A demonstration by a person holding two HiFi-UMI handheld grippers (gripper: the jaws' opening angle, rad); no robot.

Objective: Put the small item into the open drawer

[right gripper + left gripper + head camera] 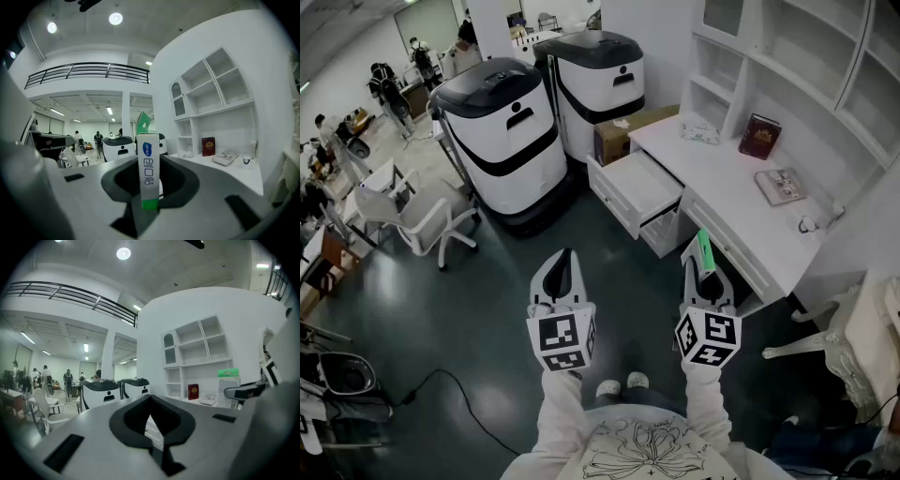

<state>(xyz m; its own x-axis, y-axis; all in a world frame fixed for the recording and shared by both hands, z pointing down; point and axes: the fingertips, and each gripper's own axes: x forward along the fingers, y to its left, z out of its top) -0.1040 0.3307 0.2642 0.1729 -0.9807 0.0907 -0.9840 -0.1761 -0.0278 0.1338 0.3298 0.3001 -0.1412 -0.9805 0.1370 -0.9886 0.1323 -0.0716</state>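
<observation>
My right gripper (704,261) is shut on a small white box with a green end (704,248), held upright between the jaws; in the right gripper view the box (149,171) stands in the right gripper (149,190), its green flap on top. My left gripper (563,266) is beside it on the left, shut with nothing in it, as the left gripper view (151,422) also shows. The open white drawer (623,192) juts out of the desk (741,220), ahead of both grippers and a little to the right. Both grippers hang over the dark floor, short of the drawer.
Two large white and black machines (502,141) (600,80) stand left of the desk, with a cardboard box (623,131) beside them. A red book (759,136) and another book (780,186) lie on the desk. A white chair (422,220) is at the left, another chair (839,342) at the right.
</observation>
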